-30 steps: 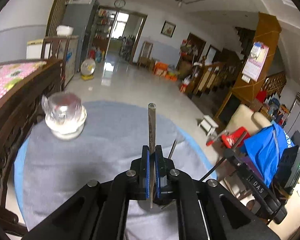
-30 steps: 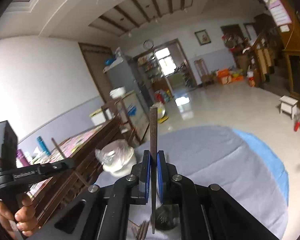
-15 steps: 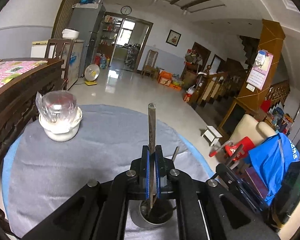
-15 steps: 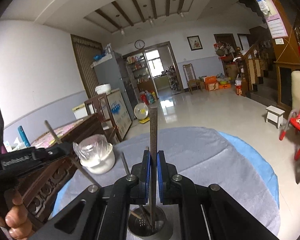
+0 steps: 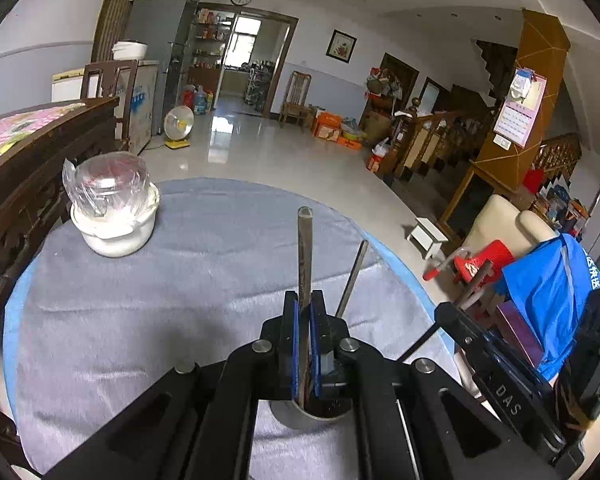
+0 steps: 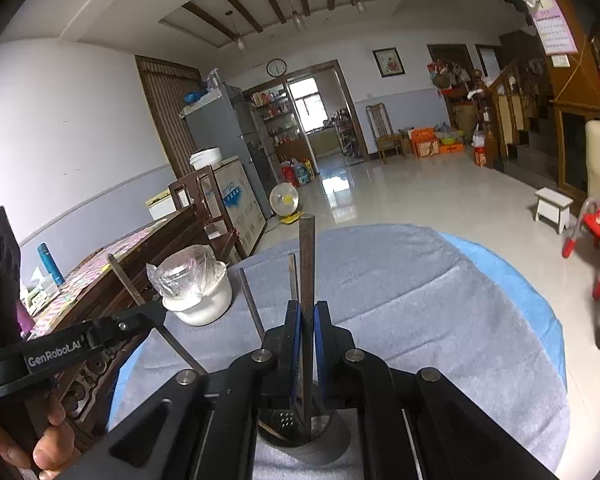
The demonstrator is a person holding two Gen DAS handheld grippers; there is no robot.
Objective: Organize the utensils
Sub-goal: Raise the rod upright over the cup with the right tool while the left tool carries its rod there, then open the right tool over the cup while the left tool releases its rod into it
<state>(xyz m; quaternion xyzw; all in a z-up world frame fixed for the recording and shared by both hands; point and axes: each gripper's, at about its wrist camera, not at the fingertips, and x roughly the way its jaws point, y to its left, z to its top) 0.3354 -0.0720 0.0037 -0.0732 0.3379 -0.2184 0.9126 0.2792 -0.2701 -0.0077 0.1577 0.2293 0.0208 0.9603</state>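
Observation:
My left gripper [image 5: 304, 300] is shut on a dark chopstick [image 5: 304, 248] that stands upright, its lower end inside a metal utensil cup [image 5: 300, 418] below the jaws. My right gripper [image 6: 306, 312] is shut on another dark chopstick [image 6: 306, 256], its lower end in the same metal cup [image 6: 312, 446]. Other chopsticks [image 6: 251, 304] lean in the cup. The left gripper's body [image 6: 60, 350] shows at the left of the right wrist view, held by a hand; the right gripper's body [image 5: 496, 376] shows at the right of the left wrist view.
A white bowl with a plastic-wrapped lid [image 5: 114, 216] stands at the far left of the round table with the grey cloth [image 5: 180, 280]. A dark wooden bench [image 5: 28, 184] borders the table's left. A chair with blue cloth [image 5: 548, 288] stands to the right.
Both grippers have come down toward the table with their chopsticks. The metal cup has come into view under the jaws, and the chopstick ends now sit in it.

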